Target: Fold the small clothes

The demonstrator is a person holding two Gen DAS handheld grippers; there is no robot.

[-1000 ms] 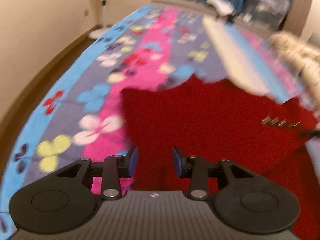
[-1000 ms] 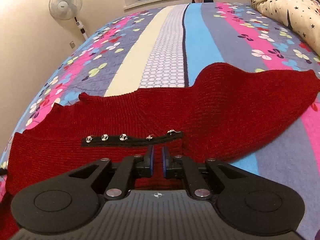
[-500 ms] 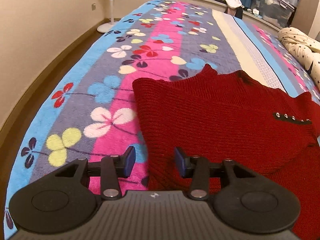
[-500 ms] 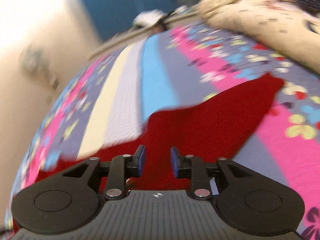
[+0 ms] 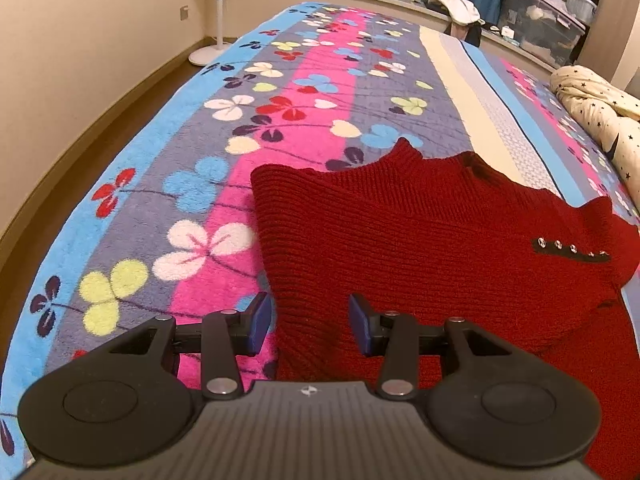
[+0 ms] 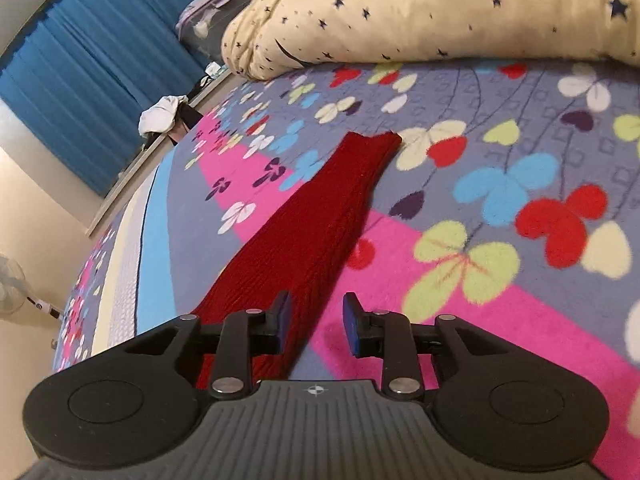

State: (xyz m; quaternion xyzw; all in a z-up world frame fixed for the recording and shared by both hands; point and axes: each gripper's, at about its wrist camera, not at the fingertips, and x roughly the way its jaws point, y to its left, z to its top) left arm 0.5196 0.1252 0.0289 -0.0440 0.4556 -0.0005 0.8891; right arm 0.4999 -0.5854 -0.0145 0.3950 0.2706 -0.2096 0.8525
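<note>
A red knitted sweater [image 5: 420, 240] lies on the bed, one side folded over the body, with a black strip of small metal buttons [image 5: 570, 249] at its right. My left gripper [image 5: 306, 326] is open and empty, just above the sweater's near left edge. In the right wrist view one red sleeve [image 6: 320, 232] stretches out flat away from me across the blanket. My right gripper [image 6: 316, 320] is open and empty, over the sleeve's near right edge.
The flowered striped blanket [image 5: 280, 92] covers the bed. A cream star-print duvet [image 6: 420, 12] lies bunched beyond the sleeve's end. A standing fan [image 5: 214, 12] is by the wall at the left. White clothes [image 5: 454, 6] and storage boxes [image 5: 540, 20] sit by the blue curtain.
My right gripper let go of the sweater near the button strip, opened, and swung right to the outstretched sleeve. My left gripper stayed open and steadied at the folded left edge.
</note>
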